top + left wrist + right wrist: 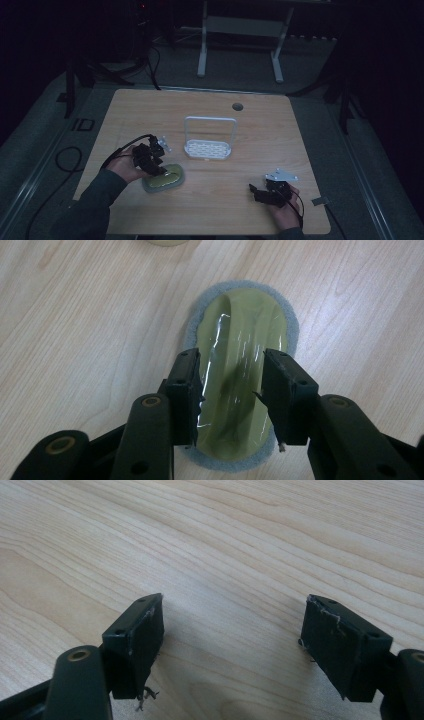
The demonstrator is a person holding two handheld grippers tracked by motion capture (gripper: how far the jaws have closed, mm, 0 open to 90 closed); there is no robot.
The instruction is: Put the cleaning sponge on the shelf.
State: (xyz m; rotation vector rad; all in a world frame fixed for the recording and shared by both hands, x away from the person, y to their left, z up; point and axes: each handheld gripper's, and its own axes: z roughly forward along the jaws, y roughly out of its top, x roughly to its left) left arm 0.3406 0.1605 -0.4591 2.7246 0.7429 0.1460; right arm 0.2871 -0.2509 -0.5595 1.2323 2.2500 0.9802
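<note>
Straddling the sponge [235,390], left claw [232,395] gapes (rack [210,142] nearby); right claw [232,645] open, idle.

**Left gripper over the olive pad**

Left gripper [232,390] points down at an oval olive-green pad [239,340] with a grey felt rim, lying flat on the wooden table [80,330]. Jaws stand apart, one at each long side of its glossy raised centre; contact unclear. Pale round object [162,242] cut off at the top edge.
</note>
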